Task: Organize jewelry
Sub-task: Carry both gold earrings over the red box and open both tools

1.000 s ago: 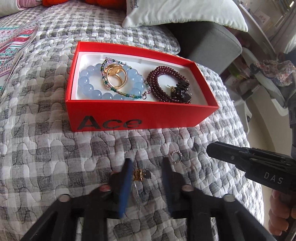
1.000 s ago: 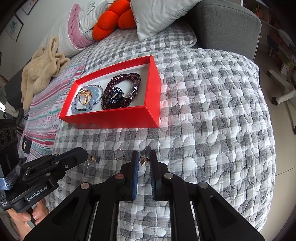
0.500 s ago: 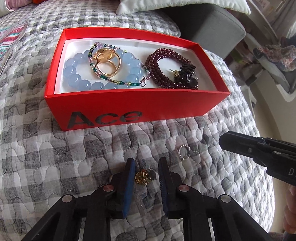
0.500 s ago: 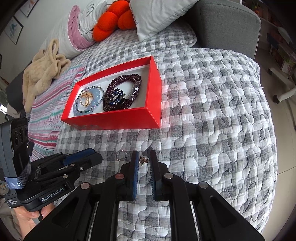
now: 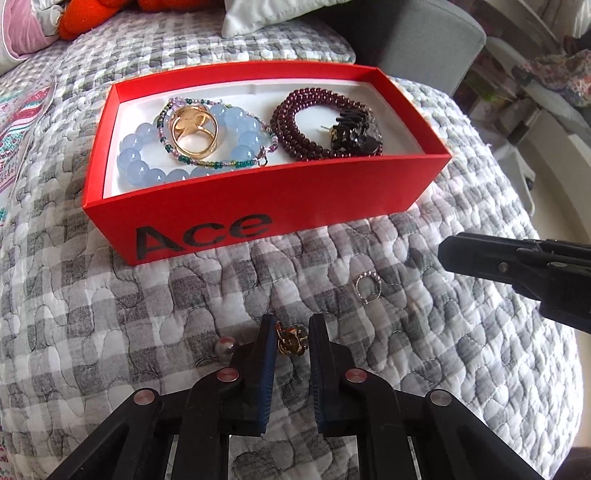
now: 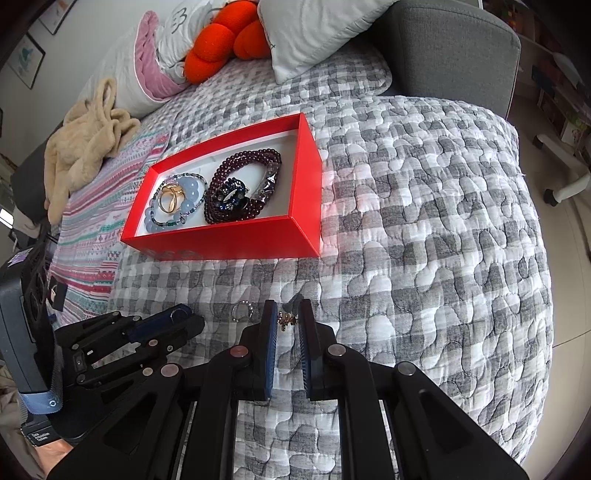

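A red Ace box (image 5: 332, 195) (image 6: 229, 242) on the quilt holds a blue bead bracelet (image 5: 147, 166), a gold ring (image 5: 194, 131) and a dark red bead bracelet (image 5: 295, 125). My left gripper (image 5: 291, 332) is shut on a small gold earring (image 5: 290, 341), held just above the quilt in front of the box. My right gripper (image 6: 287, 319) has its jaws close around a small gold earring (image 6: 286, 318); I cannot tell if they touch it. A small beaded ring (image 5: 367, 290) (image 6: 242, 310) lies on the quilt between the grippers.
A silver bead (image 5: 225, 347) lies left of the left fingers. Pillows (image 6: 314, 33), an orange cushion (image 6: 221, 37) and a beige blanket (image 6: 85, 147) sit behind the box. The bed edge drops off at the right (image 6: 546, 258).
The left gripper has closed on the gold earring and lifted it toward the box. The right gripper has stayed in place.
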`<state>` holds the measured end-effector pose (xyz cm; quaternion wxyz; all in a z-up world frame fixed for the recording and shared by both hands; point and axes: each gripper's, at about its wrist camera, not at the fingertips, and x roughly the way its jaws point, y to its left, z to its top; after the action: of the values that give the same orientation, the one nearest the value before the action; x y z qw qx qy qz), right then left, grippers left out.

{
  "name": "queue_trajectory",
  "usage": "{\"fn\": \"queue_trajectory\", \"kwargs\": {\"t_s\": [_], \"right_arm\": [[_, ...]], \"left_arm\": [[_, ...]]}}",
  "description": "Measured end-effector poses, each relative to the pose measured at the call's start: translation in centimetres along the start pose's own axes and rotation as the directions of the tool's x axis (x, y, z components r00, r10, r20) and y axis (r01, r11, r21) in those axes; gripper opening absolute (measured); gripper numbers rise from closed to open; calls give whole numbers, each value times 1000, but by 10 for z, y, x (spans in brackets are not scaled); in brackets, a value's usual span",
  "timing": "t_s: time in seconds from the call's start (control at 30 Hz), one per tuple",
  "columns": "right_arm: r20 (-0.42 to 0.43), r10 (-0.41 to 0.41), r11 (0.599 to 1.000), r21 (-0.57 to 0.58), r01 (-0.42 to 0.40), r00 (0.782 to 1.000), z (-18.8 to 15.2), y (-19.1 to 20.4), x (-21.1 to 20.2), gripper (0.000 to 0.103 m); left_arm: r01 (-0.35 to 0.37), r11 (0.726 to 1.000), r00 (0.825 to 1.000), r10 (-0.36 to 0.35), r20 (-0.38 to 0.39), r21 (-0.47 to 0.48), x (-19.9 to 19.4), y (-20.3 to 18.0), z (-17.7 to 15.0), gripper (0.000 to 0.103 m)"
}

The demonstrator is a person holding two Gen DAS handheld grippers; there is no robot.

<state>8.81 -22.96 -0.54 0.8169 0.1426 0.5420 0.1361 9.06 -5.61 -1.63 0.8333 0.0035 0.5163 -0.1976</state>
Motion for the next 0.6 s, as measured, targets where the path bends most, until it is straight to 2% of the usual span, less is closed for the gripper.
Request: {"fn": "queue_trajectory", "kwargs": {"t_s": [0.13,0.27,0.43,0.6], "right_arm": [[26,21,1000,5,-21,999,6,1,-6,12],[69,38,999,1,-38,997,15,5,-13,12],[133,63,998,-8,-62,989,28,9,-16,12],[166,84,996,-10,-84,982,40,11,-11,12]], "left_arm": [[50,998,998,-49,50,-31,-19,7,7,11],[77,996,988,-69,141,-55,-40,16,15,11],[59,994,965,-33,259,-91,-54,31,25,11],[40,985,954,13,300,-168,-49,55,34,11]]}}
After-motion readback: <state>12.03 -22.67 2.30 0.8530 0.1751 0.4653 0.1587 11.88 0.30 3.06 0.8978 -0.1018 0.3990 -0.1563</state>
